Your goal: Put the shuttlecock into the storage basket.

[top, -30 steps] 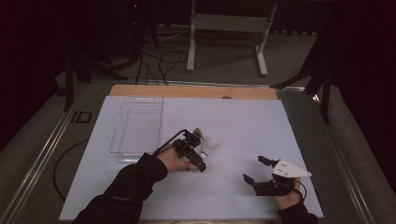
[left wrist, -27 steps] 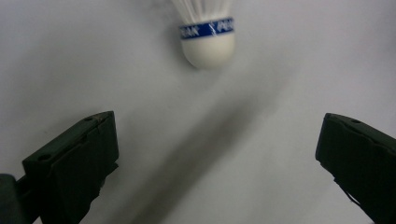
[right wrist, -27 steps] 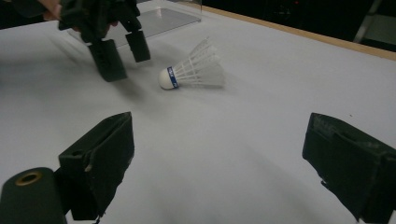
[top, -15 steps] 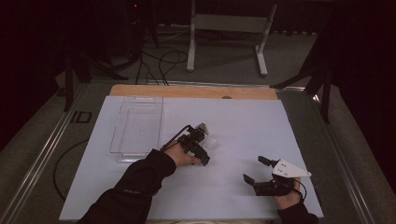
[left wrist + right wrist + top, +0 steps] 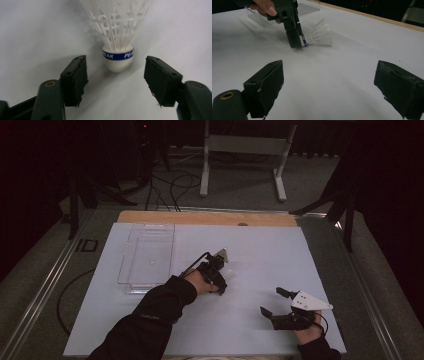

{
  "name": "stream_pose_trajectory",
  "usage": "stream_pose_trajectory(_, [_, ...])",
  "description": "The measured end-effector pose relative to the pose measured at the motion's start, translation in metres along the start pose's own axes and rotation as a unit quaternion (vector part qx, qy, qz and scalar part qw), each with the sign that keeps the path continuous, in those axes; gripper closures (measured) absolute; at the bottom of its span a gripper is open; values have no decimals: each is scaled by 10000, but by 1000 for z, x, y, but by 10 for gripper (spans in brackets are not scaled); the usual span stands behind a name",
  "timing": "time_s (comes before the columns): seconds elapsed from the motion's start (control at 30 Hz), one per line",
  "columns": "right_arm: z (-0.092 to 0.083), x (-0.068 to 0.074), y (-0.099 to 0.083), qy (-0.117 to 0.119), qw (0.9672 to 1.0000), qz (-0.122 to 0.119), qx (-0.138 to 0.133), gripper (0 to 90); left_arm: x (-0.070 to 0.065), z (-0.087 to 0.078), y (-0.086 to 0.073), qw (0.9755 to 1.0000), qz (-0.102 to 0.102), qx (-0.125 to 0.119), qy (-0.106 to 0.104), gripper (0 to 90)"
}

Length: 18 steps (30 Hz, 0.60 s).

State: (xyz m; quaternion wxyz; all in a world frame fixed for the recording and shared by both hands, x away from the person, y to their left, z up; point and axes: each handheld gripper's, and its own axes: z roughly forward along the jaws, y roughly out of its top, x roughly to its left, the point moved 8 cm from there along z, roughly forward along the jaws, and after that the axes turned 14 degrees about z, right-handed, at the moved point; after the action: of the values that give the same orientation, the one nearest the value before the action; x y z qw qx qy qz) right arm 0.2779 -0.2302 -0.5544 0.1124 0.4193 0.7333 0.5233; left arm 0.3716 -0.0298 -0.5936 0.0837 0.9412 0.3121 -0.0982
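A white plastic shuttlecock lies on the white table sheet, its cork base ringed by a blue band. The cork sits between the two black jaws of my left gripper, with a gap on each side. Those jaws have just been closing and neither pad touches the cork. In the right gripper view the left gripper comes down over the cork, and the feathers point to the right. My right gripper rests open near the table's front right with nothing between its pads.
A clear plastic tray lies on the sheet at the back left, just left of the left hand. A wooden strip runs along the far edge. Beyond the table stand a metal frame and cables on the floor.
The left hand has shifted a little to the right and away, over the shuttlecock, and its jaws stand narrower. The right gripper has stayed in place.
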Motion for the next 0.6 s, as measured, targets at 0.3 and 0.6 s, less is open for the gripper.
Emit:
stream_pose_trajectory(0.3, [0,0,0,5,10000,1,8,94,1,-1,4,10000,-59,28,-25,603])
stream_pose_trajectory(0.6, [-1,0,0,-3,10000,4,1,94,-1,-5,3,9998,143,-53,-95,661])
